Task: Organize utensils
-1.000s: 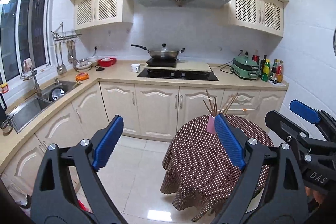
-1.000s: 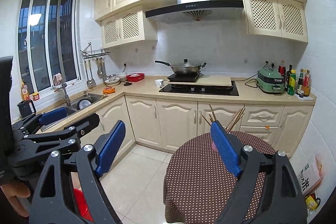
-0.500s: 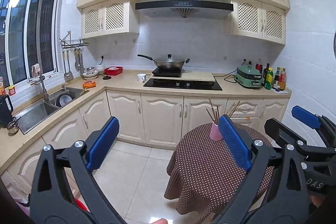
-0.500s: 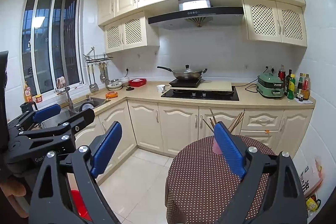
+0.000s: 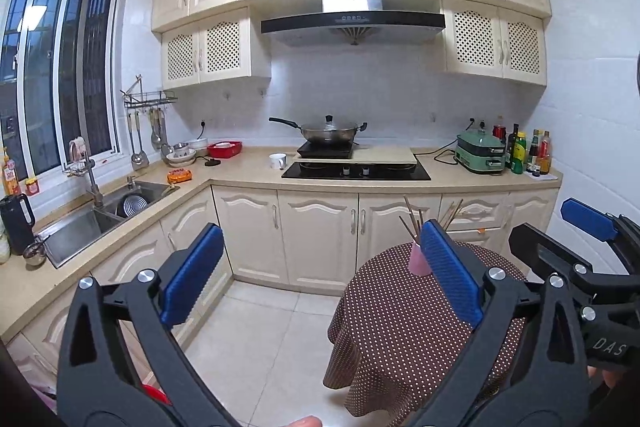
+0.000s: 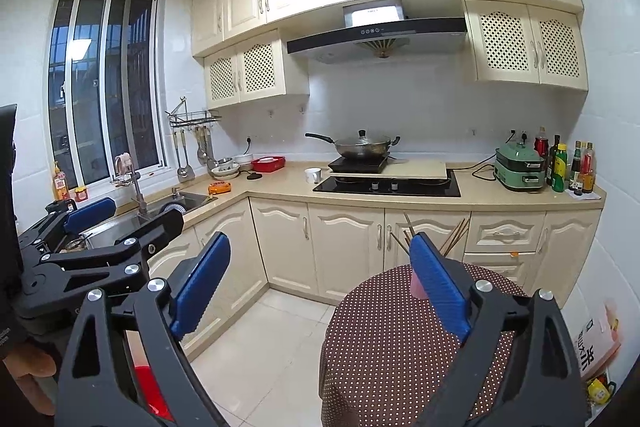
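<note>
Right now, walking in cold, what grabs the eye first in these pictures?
Two black grippers with blue pads, the left gripper opening and the right gripper open, both empty. Ahead stands a round table in a brown dotted cloth, bearing a pink cup of chopsticks. Behind, a lidded wok sits on the counter.

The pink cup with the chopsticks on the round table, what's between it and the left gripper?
Only bare dotted tablecloth between the left gripper and the pink cup, in the left wrist view.
</note>
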